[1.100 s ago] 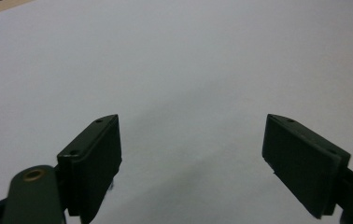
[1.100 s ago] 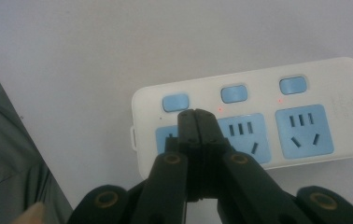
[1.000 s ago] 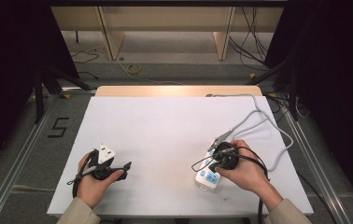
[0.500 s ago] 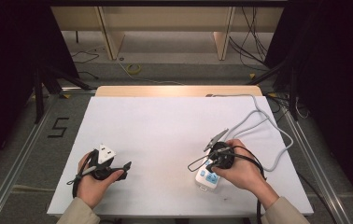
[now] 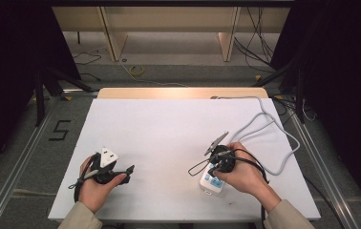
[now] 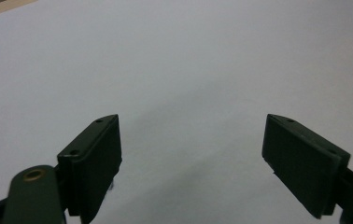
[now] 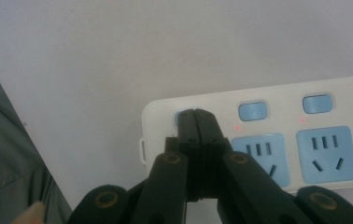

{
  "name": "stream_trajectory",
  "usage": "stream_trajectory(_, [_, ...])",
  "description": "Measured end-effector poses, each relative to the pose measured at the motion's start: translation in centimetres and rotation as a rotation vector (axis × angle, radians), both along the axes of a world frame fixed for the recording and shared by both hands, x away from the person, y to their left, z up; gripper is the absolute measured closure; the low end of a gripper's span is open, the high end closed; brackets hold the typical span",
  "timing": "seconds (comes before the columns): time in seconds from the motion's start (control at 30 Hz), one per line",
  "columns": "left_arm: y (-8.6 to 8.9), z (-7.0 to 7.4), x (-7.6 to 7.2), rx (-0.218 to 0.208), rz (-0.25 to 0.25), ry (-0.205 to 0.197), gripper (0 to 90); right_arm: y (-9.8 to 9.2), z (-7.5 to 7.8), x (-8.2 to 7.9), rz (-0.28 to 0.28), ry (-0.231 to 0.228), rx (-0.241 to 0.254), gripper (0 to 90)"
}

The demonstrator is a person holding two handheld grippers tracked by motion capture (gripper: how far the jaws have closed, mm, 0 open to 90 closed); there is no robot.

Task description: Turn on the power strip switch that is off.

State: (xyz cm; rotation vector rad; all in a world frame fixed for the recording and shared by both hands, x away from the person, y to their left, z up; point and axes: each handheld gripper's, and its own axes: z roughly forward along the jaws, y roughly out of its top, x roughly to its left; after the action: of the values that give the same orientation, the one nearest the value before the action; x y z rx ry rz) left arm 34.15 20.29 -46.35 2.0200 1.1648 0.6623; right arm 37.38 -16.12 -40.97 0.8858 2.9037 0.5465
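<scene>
A white power strip with blue sockets and blue switches lies near the table's front right. My right gripper points down at its near end. In the right gripper view the strip runs across the picture and my right gripper is shut, its tips resting on the leftmost blue switch. Small red lights glow beside the other two switches. My left gripper is held low over the front left of the table. In its own view the left gripper stands open with only bare white tabletop between the jaws.
A grey cable loops from the strip across the right side of the white table to its back edge. Beyond the table stand wooden furniture legs and loose floor cables.
The right hand has shifted slightly left over the strip's near end. The left hand and the strip have stayed where they were.
</scene>
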Motion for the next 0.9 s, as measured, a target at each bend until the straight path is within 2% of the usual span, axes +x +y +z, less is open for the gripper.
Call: stream_trajectory(0.9, [0.0,0.0,0.0,0.000,0.000,-0.004,19.7,1.3,-0.7,0.5,0.014,0.020,-0.028,90.0])
